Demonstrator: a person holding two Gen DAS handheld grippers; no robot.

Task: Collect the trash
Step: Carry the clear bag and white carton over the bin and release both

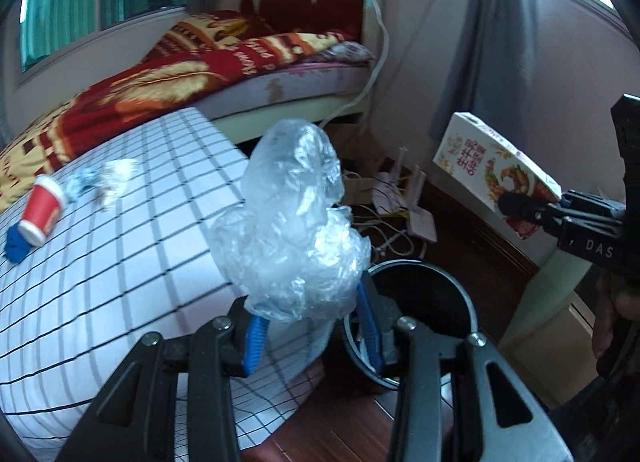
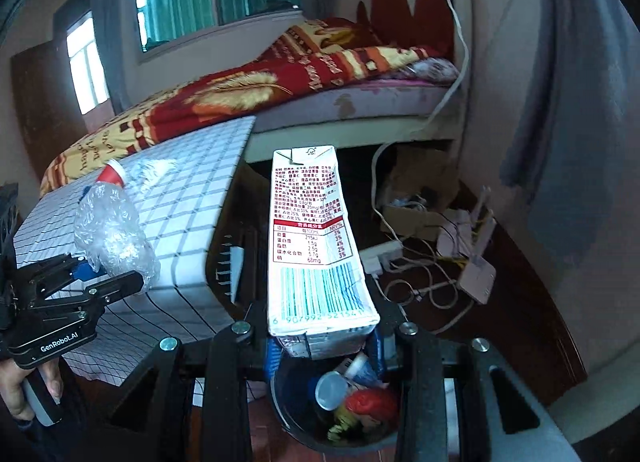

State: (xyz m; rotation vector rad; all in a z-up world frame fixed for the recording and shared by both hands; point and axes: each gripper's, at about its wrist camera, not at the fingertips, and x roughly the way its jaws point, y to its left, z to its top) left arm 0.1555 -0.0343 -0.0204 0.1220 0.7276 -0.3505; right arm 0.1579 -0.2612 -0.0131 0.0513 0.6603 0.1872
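Right hand-held gripper (image 2: 320,346) clamps the milk carton (image 2: 318,246) over the bin (image 2: 296,422), probably for dropping; left hand-held gripper (image 1: 308,326) grips crumpled plastic (image 1: 292,230) beside the surface's edge (image 1: 224,166).

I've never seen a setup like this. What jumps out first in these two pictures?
Two hand-held grippers are each clamped on rubbish: the left gripper grips a crumpled clear plastic bottle, the right gripper a milk carton right above a black bin already holding trash. Behind, on the checked table, a red paper cup lies tipped over beside crumpled scraps, with a bed under a red-and-gold blanket beyond.
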